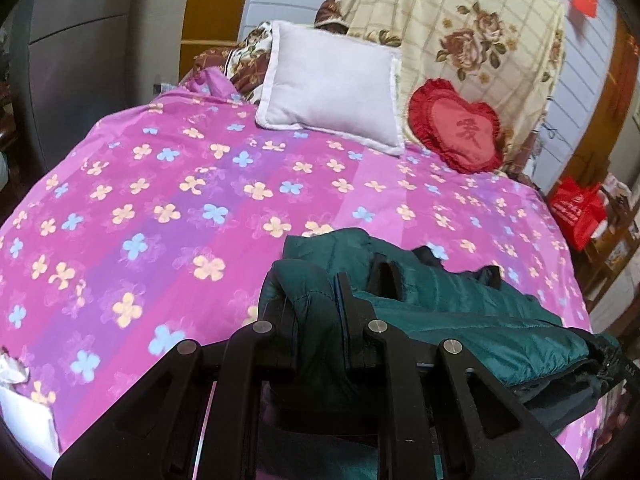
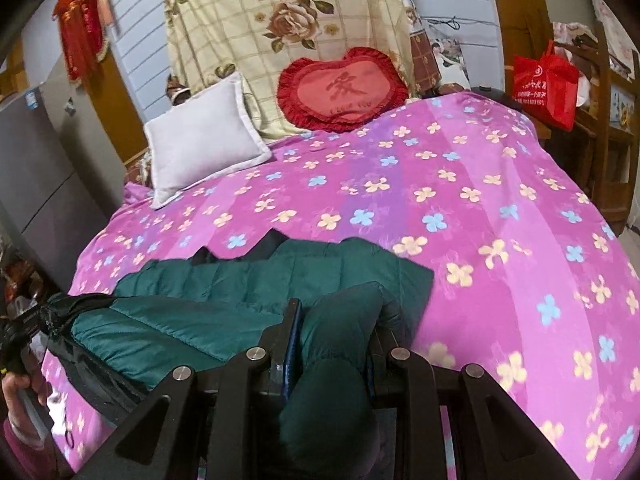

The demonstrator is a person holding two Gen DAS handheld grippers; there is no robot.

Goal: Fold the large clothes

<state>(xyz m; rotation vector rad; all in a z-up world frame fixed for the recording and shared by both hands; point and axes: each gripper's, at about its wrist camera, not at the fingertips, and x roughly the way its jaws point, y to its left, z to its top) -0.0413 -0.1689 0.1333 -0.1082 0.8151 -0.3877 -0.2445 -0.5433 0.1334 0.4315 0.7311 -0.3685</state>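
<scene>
A dark green quilted jacket (image 1: pixel 472 320) lies partly folded near the front edge of a bed with a pink flowered cover (image 1: pixel 168 208). My left gripper (image 1: pixel 316 312) is shut on a bunched left edge of the jacket. In the right wrist view the jacket (image 2: pixel 224 292) spreads to the left, and my right gripper (image 2: pixel 340 320) is shut on a bunched right edge of it. The cover also shows here (image 2: pixel 480 220). Both held folds are lifted slightly off the bed.
A white pillow (image 1: pixel 332 84) and a red heart cushion (image 1: pixel 460 128) lean at the head of the bed against a cream rose-print blanket (image 1: pixel 472 32). A red bag (image 2: pixel 548 84) stands on wooden furniture at the right. A grey cabinet (image 2: pixel 36 168) stands at the left.
</scene>
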